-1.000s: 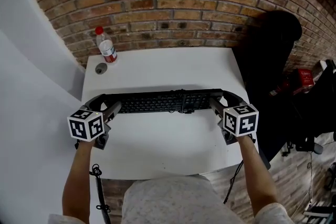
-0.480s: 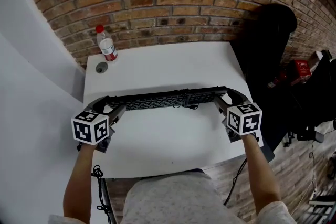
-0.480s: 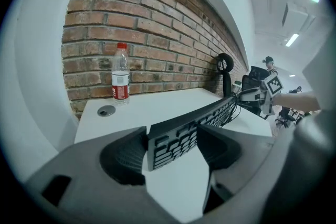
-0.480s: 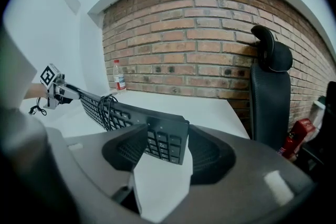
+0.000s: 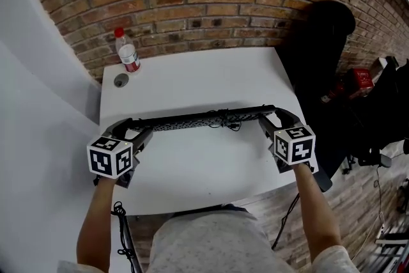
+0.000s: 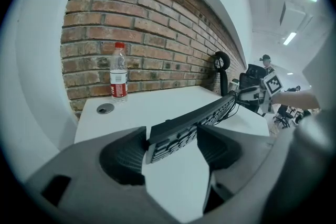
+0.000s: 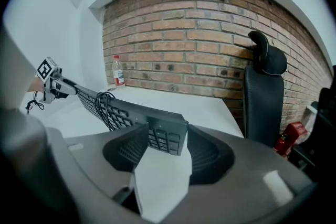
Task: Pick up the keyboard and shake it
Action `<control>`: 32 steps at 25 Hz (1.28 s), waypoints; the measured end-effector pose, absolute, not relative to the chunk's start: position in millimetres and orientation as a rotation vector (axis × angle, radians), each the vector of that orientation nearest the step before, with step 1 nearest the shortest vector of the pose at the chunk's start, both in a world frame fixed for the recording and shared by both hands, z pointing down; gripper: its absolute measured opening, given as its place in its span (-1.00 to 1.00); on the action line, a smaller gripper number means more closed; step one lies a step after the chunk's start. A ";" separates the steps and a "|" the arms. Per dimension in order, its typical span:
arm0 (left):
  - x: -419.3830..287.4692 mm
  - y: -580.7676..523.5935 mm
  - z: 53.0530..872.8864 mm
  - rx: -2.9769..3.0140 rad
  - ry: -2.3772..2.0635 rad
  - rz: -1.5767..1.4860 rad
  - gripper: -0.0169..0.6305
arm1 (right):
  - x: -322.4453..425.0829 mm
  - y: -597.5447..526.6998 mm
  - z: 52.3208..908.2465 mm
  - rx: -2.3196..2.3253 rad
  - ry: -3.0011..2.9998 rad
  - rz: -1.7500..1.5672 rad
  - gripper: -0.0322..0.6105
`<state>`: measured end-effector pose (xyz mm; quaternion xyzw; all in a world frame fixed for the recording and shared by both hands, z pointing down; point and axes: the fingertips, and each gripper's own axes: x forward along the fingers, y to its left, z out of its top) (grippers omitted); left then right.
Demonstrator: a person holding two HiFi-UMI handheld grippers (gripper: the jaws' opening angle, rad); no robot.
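Observation:
A black keyboard (image 5: 198,119) hangs above the white table (image 5: 192,73), held by both ends and tipped so the head view sees it nearly edge-on. Its cable is looped around it right of centre. My left gripper (image 5: 131,129) is shut on the keyboard's left end (image 6: 173,136), with pads pressed on both long edges. My right gripper (image 5: 271,119) is shut on the numpad end (image 7: 165,136); its jaws have just been closing slightly on that end. Each gripper view shows the keyboard (image 7: 113,107) stretching away to the other gripper.
A plastic water bottle (image 5: 128,54) with a red cap stands at the table's back left, by a round cable grommet (image 5: 121,80). A black office chair (image 5: 319,54) stands right of the table against the brick wall. A red object (image 5: 363,81) lies on the floor beyond it.
The keyboard has tipped from keys-up to nearly edge-on in the head view. Both grippers have shifted a little with it, and their hold is unchanged.

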<state>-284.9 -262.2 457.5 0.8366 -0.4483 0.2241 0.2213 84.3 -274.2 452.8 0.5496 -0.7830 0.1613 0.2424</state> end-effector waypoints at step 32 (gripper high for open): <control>-277.2 -200.2 479.1 2.263 -1.338 0.765 -0.02 | 104.6 -220.1 470.8 1.298 -2.124 0.153 -0.47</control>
